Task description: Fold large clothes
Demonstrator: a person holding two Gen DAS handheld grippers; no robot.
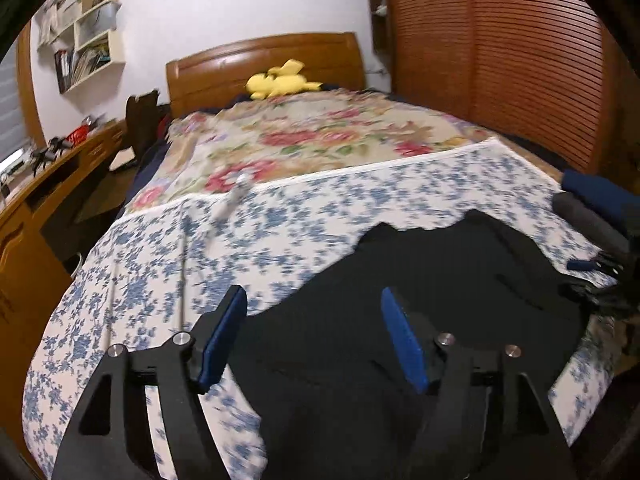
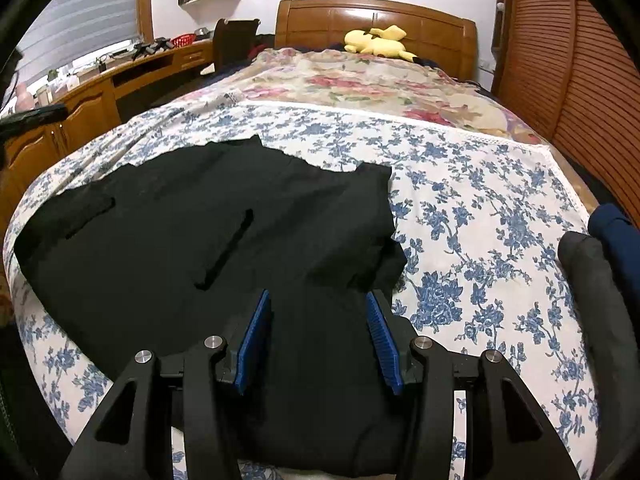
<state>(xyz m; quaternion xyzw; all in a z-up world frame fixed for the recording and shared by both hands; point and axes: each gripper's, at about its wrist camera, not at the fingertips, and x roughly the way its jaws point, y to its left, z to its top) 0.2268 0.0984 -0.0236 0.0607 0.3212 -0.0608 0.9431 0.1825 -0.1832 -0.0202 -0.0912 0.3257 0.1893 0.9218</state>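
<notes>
Right wrist: one black garment (image 2: 208,248), one yellow plush (image 2: 378,42).

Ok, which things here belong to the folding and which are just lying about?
Job:
- black garment, spread on the blue-flowered sheet
- left gripper, open
- right gripper, open

Lying about:
- yellow plush toy
- dark folded clothes
- desk clutter

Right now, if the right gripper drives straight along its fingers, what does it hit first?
Likely the black garment. The right gripper points down at it, jaws open with only the cloth showing between them. Nothing else shows in that line, though depth is hard to judge.
</notes>
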